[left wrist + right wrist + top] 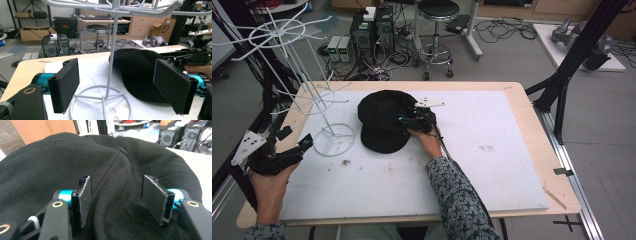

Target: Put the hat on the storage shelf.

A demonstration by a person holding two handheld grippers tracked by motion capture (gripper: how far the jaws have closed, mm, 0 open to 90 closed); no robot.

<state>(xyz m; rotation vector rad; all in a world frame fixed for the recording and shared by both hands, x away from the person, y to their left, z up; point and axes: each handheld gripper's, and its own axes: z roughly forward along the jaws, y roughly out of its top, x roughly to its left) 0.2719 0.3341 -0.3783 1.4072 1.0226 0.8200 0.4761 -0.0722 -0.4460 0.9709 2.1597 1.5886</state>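
Left gripper [305, 144] is idling near the table edge, jaws apart and empty, facing the white wire rack [333, 139]. Farther in, right gripper [116, 195], jaws apart, is straddling the black cap [382, 120] mid-table. Looks like a grasp step; next it needs closing on fabric.

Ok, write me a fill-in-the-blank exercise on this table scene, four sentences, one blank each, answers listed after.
1. The cap lying on the white board is ____ in colour.
2. The right hand-held gripper has its jaws ____, set against the cap's crown.
3. The white wire rack stands to the ____ of the cap in the high view.
4. The left hand-held gripper has its jaws open, facing the rack's ____ base ring.

Answers: black; open; left; round
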